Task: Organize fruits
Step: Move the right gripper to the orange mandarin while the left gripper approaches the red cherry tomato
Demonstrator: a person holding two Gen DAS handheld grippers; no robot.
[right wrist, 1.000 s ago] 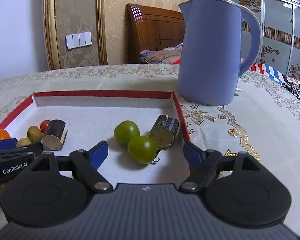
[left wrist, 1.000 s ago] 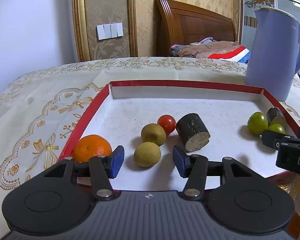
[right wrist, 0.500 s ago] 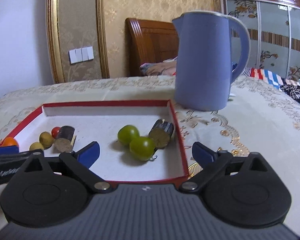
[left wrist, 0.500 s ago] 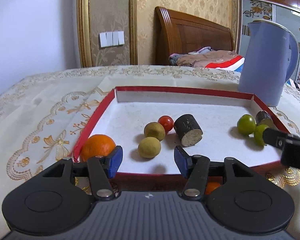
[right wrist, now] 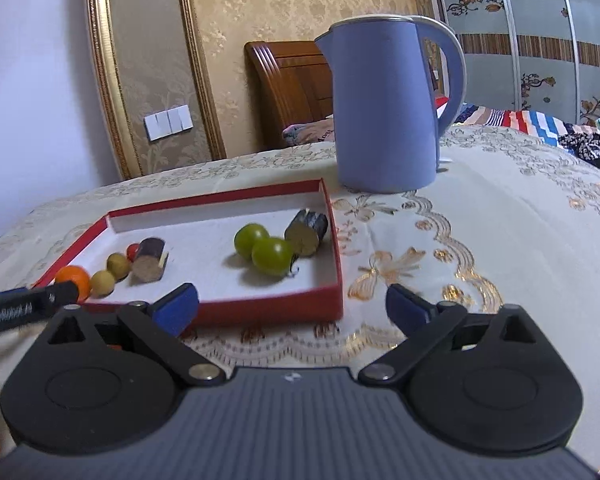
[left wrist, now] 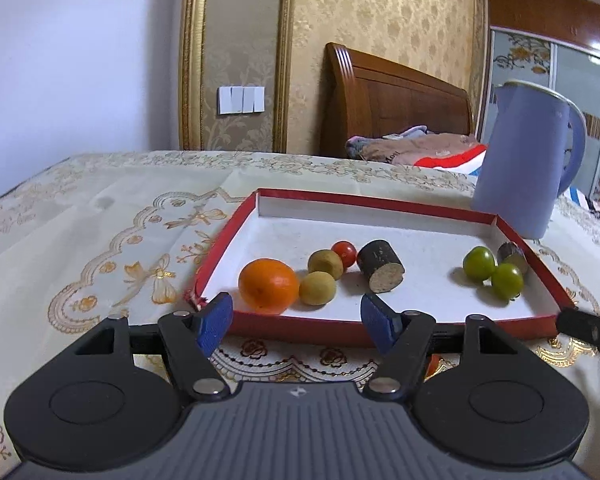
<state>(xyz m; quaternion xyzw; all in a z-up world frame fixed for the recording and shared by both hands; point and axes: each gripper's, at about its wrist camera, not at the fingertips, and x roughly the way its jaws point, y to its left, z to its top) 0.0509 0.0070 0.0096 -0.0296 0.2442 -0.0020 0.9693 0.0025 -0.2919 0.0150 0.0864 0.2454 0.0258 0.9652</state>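
Both grippers stood clear of the red-rimmed tray [left wrist: 428, 326]: left gripper [left wrist: 296, 322] jaws opening w/ nothing between, right gripper [right wrist: 292, 308] jaws opening, likewise empty. Orange [left wrist: 268, 286] lay at tray's 7 o'clock corner, touching a yellow-green fruit [left wrist: 317, 288]; two green tomatoes [right wrist: 264, 250] sat toward 4 o'clock. Judged light, round, prone to roll, tomatoes soft-skinned; take each across its widest part, gently.

A tall lavender-blue plastic kettle [right wrist: 384, 108] stands on the cream gold-embroidered tablecloth [right wrist: 480, 216] toward its far edge; a carved wooden headboard [left wrist: 396, 108] rises behind.
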